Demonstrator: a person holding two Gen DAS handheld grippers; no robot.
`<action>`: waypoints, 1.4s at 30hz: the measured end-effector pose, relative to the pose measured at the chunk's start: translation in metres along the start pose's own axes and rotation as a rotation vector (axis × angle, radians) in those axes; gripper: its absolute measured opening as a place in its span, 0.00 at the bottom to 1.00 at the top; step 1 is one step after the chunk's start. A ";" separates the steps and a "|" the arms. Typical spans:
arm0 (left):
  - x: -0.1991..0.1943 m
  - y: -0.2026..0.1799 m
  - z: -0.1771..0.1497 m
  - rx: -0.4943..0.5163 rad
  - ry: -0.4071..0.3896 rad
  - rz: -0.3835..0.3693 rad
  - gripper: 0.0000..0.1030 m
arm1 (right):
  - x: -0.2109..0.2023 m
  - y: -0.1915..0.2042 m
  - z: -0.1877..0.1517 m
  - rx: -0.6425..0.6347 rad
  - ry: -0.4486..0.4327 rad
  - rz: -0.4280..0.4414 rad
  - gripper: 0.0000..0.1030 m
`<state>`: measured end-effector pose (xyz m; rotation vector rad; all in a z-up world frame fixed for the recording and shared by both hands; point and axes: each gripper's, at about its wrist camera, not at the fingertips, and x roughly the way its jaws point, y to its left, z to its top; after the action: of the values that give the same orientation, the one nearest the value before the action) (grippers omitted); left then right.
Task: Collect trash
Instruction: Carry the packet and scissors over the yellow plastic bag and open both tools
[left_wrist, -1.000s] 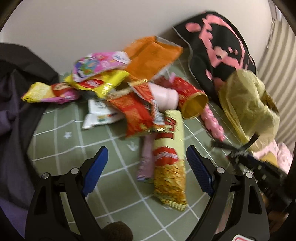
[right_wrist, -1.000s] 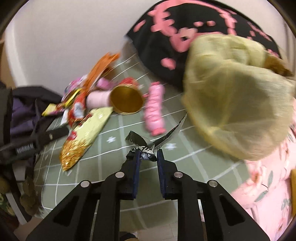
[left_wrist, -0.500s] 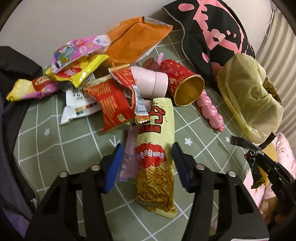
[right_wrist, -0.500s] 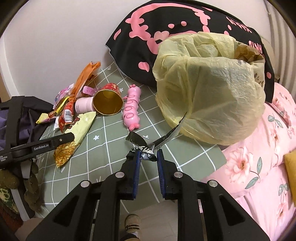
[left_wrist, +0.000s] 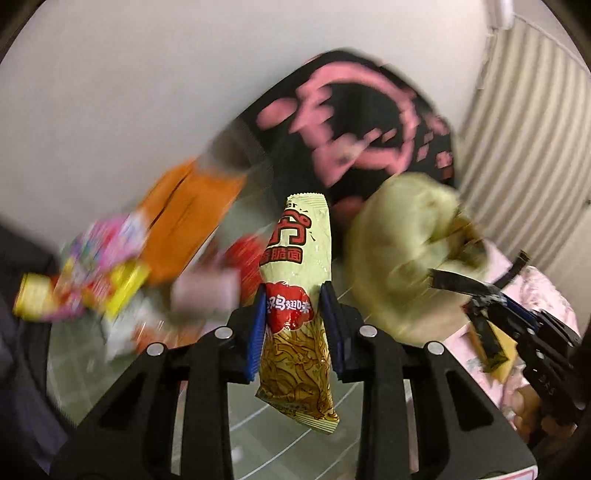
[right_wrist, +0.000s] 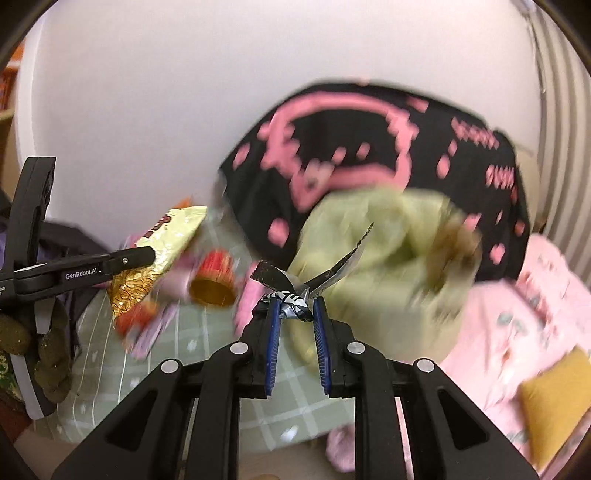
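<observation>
My left gripper (left_wrist: 293, 295) is shut on a long yellow noodle snack packet (left_wrist: 299, 266) and holds it lifted off the green checked cover; the packet also shows in the right wrist view (right_wrist: 162, 240). My right gripper (right_wrist: 294, 306) is shut on a crumpled black and silver wrapper (right_wrist: 291, 284), also seen in the left wrist view (left_wrist: 465, 288). A yellow plastic trash bag (left_wrist: 399, 251) (right_wrist: 388, 258) stands open just beyond the right gripper. A blurred pile of wrappers (left_wrist: 110, 269) lies at the left.
A black and pink cushion (right_wrist: 369, 147) leans on the wall behind the bag. A red and gold cup (right_wrist: 214, 280) and a pink cup (left_wrist: 207, 291) lie on the green cover (right_wrist: 184, 350). Pink bedding (right_wrist: 517, 314) is at the right, dark clothing (left_wrist: 18, 332) at the left.
My left gripper has shut on the noodle packet and lifted it off the cover. My right gripper, still holding the wrapper, has swung towards the yellow bag.
</observation>
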<state>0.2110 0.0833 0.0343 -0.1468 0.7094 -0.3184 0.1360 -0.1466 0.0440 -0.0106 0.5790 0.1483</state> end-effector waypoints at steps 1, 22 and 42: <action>0.002 -0.012 0.015 0.016 -0.014 -0.027 0.27 | -0.003 -0.009 0.014 0.005 -0.024 -0.019 0.18; 0.163 -0.155 0.080 0.324 0.362 -0.379 0.27 | -0.059 -0.119 0.070 0.238 -0.091 -0.514 0.18; 0.157 -0.129 0.096 0.121 0.240 -0.231 0.47 | 0.034 -0.165 0.070 0.203 -0.032 -0.192 0.18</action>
<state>0.3556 -0.0881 0.0407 -0.0755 0.9100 -0.6063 0.2260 -0.3016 0.0789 0.1331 0.5563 -0.0971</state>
